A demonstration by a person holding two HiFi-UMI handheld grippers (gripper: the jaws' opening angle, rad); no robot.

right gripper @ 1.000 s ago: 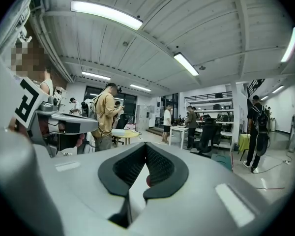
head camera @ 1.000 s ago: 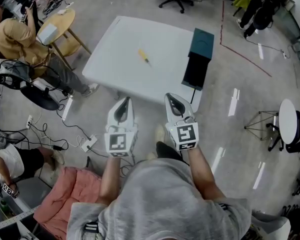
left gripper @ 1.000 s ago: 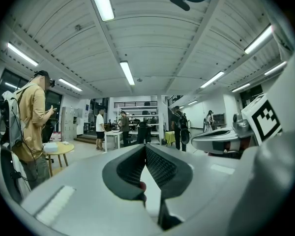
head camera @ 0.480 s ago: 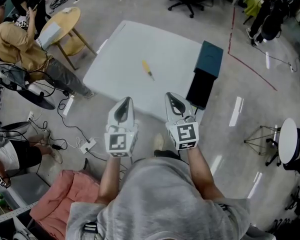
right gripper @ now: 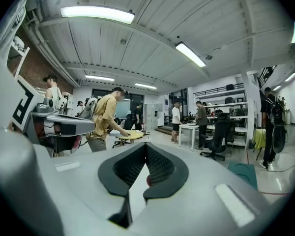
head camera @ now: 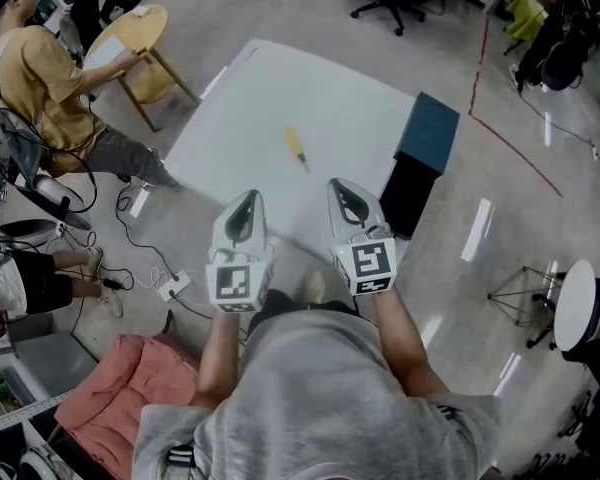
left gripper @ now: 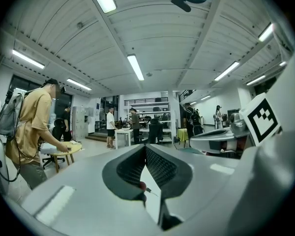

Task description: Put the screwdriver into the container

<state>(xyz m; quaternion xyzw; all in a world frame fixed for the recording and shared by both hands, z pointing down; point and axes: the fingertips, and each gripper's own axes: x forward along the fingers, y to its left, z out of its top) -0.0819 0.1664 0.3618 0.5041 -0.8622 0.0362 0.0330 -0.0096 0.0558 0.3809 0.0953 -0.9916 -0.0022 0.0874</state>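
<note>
The left gripper (head camera: 244, 203) and right gripper (head camera: 347, 193) are held shut and empty, and are now carried over the near edge of the white table (head camera: 270, 88), closer than a second ago. The screwdriver (head camera: 297, 149) is left lying mid-table, apart from the container (head camera: 429, 133) by the right edge.

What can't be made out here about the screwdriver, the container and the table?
Screwdriver: too small in the head view to tell its tip type.
Container: head view shows only its outside; open or closed unclear.
Table: near edge partly hidden by the left gripper and right gripper, head view.
</note>
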